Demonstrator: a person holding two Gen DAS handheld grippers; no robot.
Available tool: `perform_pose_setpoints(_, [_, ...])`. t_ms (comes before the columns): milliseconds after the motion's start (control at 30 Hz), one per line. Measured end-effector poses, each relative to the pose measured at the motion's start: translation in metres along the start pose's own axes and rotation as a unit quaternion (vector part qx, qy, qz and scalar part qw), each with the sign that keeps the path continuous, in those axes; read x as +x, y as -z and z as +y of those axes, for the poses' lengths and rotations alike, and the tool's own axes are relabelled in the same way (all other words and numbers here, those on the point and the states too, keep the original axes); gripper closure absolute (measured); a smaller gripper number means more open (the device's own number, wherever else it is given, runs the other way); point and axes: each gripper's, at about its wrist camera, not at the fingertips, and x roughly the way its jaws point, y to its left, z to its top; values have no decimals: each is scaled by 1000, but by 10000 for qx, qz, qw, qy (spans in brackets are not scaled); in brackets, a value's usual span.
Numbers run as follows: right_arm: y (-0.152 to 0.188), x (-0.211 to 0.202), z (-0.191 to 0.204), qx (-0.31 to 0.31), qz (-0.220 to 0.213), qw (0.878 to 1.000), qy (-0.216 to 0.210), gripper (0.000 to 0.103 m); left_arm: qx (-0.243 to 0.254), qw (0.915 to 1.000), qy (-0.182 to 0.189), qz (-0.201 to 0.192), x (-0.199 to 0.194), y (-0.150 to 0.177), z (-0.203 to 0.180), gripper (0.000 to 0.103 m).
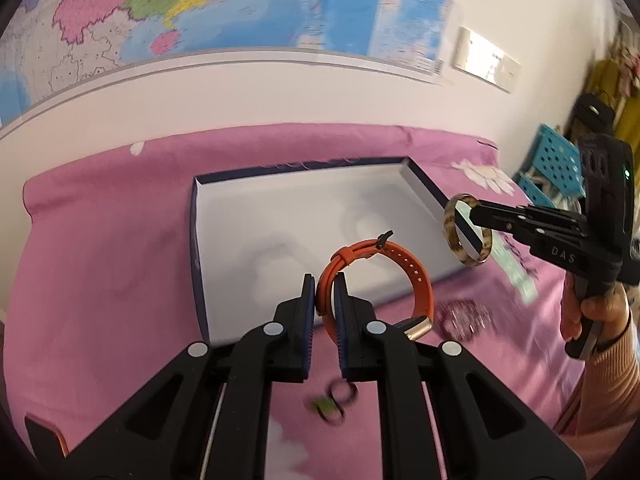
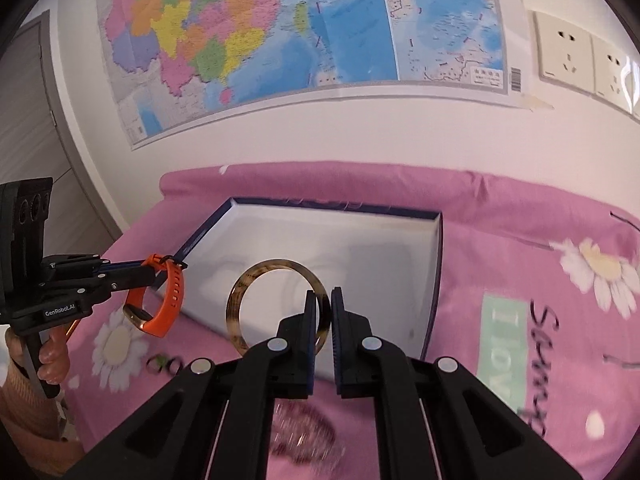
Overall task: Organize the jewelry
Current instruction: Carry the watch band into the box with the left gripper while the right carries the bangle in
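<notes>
Pink bedspread [image 2: 520,240], map [image 2: 280,32] on wall | our left gripper [image 1: 325,292] pinches orange watch band [image 1: 400,264], right gripper [image 2: 325,308] pinches tortoiseshell bangle [image 2: 256,276] | both above open box [image 2: 434,280]

A bed [image 2: 500,216] spread with a pink sheet [image 1: 104,248], printed with white daisies and dark lettering, carries everything. An open box [image 1: 208,184] with a white inside and dark blue rim lies on the sheet, straight ahead of both claws. Two small dark rings [image 1: 340,398] with a bit of green beside them rest on the sheet nearer than the box, just below the left claw [image 1: 325,294] and to the left of the right claw [image 2: 325,312]. A blurred, sparkly dark-red bracelet [image 1: 464,318] lies on the sheet under the right claw, near the box's front edge.
</notes>
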Motion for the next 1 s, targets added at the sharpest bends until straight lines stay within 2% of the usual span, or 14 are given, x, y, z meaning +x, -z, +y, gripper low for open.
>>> perform_pose_setpoints(267, [-36, 54, -16, 149, 184, 9996, 177, 97, -176, 9995, -172, 213, 50, -38, 15, 93])
perform_pose_setpoints(567, [-54, 107, -32, 366, 613, 9969, 319, 97, -269, 9979, -371, 456, 97, -63, 26, 93])
perform_pose_setpoints(833, [-65, 131, -38, 493, 954, 9929, 508, 97, -319, 9953, -471, 779, 131, -73, 33, 93])
perform_pose_setpoints(1000, [-65, 139, -37, 447, 1110, 9903, 699, 97, -399, 9935, -372, 1002, 149, -81, 38, 93])
